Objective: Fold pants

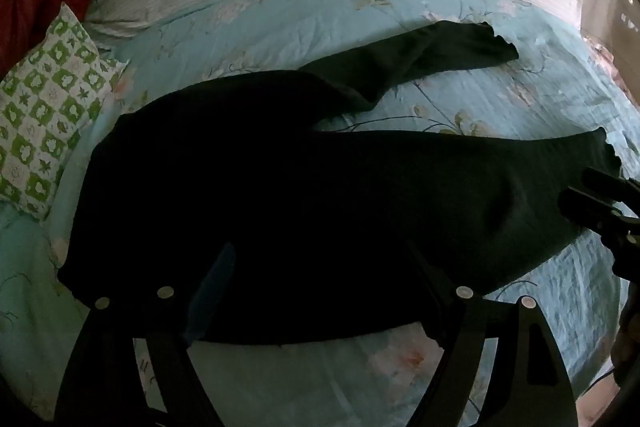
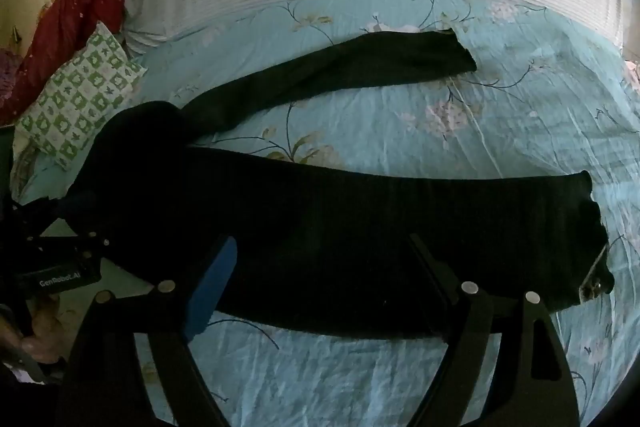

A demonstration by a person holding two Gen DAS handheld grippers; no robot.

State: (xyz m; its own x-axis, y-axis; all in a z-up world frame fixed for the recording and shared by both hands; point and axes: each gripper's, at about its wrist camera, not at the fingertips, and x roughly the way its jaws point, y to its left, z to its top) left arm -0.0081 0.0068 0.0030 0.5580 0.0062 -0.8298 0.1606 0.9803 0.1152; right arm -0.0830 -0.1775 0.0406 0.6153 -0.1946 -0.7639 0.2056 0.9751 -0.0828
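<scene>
The black pants point(image 2: 320, 227) lie spread on the floral blue bedsheet point(image 2: 480, 107), legs splayed: one leg point(image 2: 360, 67) runs toward the upper middle of the right wrist view, the other crosses the lower centre. Both the left gripper point(image 1: 320, 267) and the right gripper point(image 2: 320, 267) hover above the cloth, jaws apart and empty. To fold well, I judge each should pinch the near leg's edge and carry it squarely onto the far leg. "GenRobot.AI" reads at lower left.
</scene>
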